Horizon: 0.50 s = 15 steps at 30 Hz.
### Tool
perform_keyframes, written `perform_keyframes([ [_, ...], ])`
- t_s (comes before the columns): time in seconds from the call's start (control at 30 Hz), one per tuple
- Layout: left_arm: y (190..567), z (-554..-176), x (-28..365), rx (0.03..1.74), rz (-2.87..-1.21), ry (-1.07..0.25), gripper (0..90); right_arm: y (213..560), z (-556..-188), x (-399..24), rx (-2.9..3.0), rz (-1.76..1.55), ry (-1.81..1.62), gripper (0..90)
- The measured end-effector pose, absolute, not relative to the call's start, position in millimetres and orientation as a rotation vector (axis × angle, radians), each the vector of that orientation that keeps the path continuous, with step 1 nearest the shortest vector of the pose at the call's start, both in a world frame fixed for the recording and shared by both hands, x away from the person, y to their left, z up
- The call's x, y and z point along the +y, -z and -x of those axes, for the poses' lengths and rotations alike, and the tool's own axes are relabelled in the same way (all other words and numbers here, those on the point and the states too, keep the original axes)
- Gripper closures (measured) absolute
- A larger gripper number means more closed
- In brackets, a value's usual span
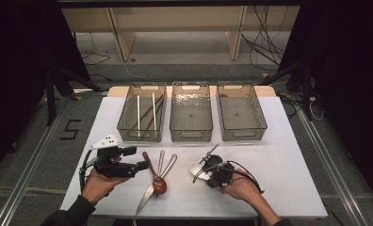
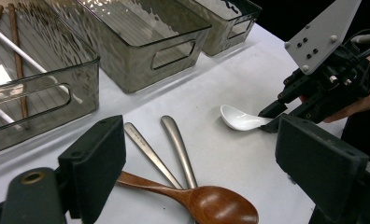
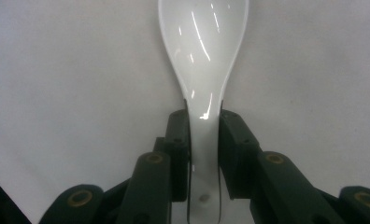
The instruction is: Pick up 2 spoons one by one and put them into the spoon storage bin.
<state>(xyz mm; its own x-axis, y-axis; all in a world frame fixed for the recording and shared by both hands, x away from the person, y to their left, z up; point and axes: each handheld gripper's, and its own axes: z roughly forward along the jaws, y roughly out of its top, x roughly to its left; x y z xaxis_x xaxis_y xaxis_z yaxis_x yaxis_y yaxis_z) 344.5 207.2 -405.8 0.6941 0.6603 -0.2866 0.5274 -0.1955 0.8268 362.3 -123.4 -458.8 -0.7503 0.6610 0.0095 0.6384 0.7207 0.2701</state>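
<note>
The white table [image 1: 279, 165] carries three clear bins in a row along its far half. The left bin [image 1: 142, 113] holds chopsticks [image 1: 138, 115], some white and some brown, lying lengthwise. The middle bin [image 1: 190, 113] and the right bin [image 1: 241, 113] stand just beside it, each apart from its neighbour by a narrow gap.

On the near half, a person's two hands come in from the near edge, each with a gripper. The left gripper [image 1: 140, 158] rests at the near left, pointing right, level with the table; in the left gripper view its jaws stand wide apart with nothing between them. Just right of it lies a small heap of cutlery: a wooden spoon [image 2: 197, 198] with its bowl near and its handle running left, laid across the handles of a metal fork [image 1: 157, 176] and a metal knife [image 1: 151, 186], which fan out toward the far side.

Right of that heap, in the near middle, is the white spoon [image 3: 204, 51]. It lies on the table with its bowl pointing left. The right gripper [image 3: 205, 140] comes at it from the right, held low; its jaws are narrow and press on both sides of the spoon's handle, so it grips the white spoon.
</note>
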Motion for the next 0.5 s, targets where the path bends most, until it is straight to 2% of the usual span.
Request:
perform_keyframes([
  [0.5,406.8,-345.3,208.5,0.933,-1.865,-0.166,15.8,454.4,-365.8,-127.6,2.833,-1.115,-0.487,76.0],
])
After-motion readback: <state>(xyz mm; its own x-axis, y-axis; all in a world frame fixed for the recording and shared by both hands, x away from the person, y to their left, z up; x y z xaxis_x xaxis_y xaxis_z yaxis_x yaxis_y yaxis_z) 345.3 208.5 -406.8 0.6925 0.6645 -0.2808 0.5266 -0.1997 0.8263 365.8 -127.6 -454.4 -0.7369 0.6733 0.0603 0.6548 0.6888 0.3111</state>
